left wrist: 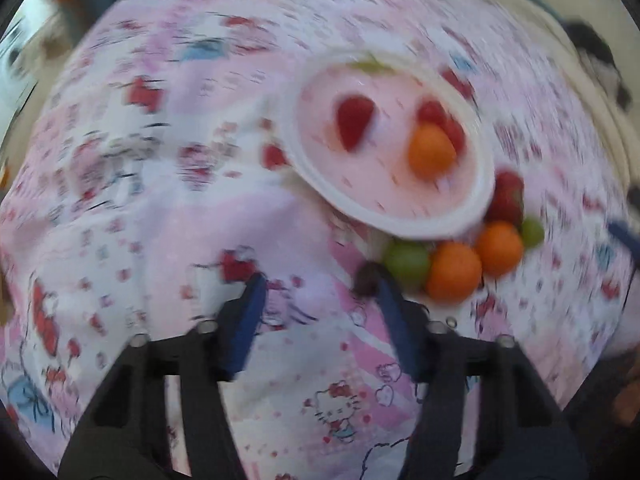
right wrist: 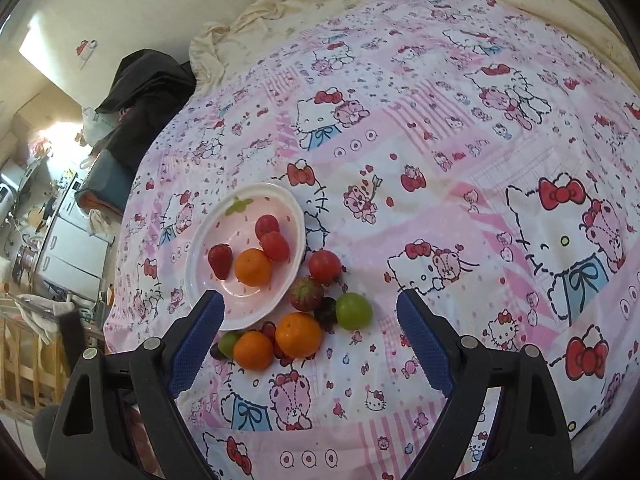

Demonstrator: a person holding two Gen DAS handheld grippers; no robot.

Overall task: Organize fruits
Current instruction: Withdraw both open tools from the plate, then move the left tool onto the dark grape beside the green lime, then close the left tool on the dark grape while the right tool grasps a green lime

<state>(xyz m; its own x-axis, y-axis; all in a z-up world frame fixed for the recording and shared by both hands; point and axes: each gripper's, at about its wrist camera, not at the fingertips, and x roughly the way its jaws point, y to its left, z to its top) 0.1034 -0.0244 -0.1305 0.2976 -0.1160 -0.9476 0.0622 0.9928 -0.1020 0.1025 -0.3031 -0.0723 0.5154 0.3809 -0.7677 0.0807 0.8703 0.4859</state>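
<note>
The patterned bedsheet (right wrist: 440,152) is soft and rumpled, so anything round set down on it could roll, and a push beside the plate (right wrist: 208,240) could tip the dish. The plate, the landmark here, already holds a strawberry (right wrist: 220,266), an orange (right wrist: 253,267) and two red grape-like fruits (right wrist: 272,238). Just beside its near rim lies the unsorted cluster: a red tomato-like fruit (right wrist: 325,266), a second strawberry (right wrist: 306,294), a green fruit (right wrist: 353,311), two oranges (right wrist: 298,335), another green one and some small dark fruits tucked between. They touch one another, so closing on one may nudge its neighbours away from the plate. The right gripper (right wrist: 310,314) stands wide open, holding nothing, with one fingertip over the plate's near rim; descending from here it might catch that rim. The left gripper (left wrist: 316,282) is parted with nothing clearly between its fingers, its right tip at a dark fruit (left wrist: 366,278) near the plate; that view is heavily blurred, and both tools converging on one cluster risks a collision.
</note>
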